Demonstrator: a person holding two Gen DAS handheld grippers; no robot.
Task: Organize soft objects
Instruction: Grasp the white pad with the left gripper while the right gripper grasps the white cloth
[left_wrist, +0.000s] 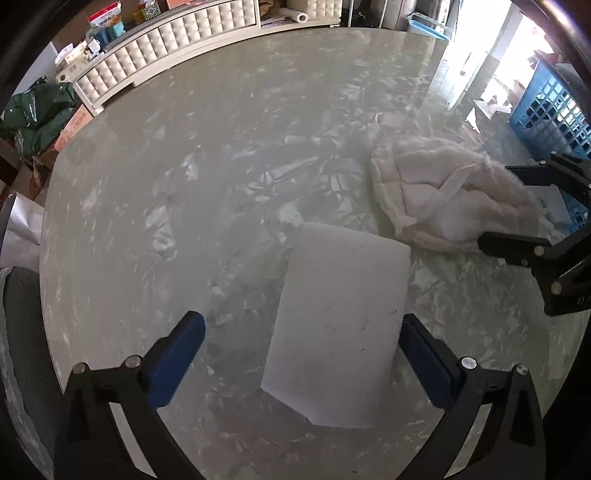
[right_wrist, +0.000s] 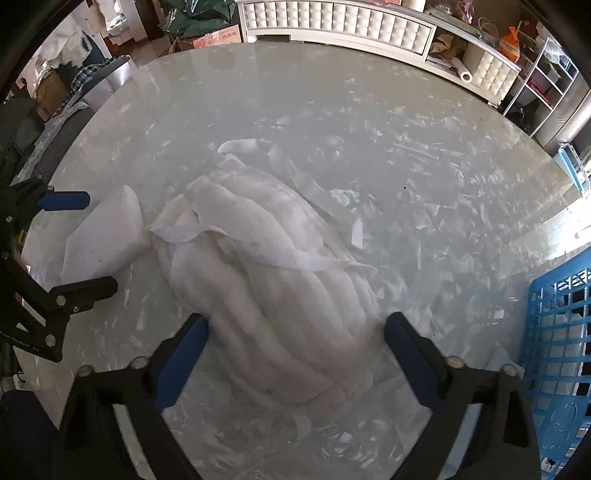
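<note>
With the white foam slab (left_wrist: 338, 328) lying flat on the glossy table (left_wrist: 184, 147) between the left gripper's (left_wrist: 303, 354) spread fingers, and the right gripper (right_wrist: 295, 354) gaping astride the quilted pad (right_wrist: 266, 280) beside the blue basket (right_wrist: 557, 343), both look poised to grasp, so closing comes next.

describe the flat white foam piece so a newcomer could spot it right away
On the pale marbled table, look just left of the fluffy quilted bundle. The foam block lies flat between the left gripper's open fingers: smooth, rectangular and sharp-edged, unlike its ridged, lumpy neighbour.
</note>
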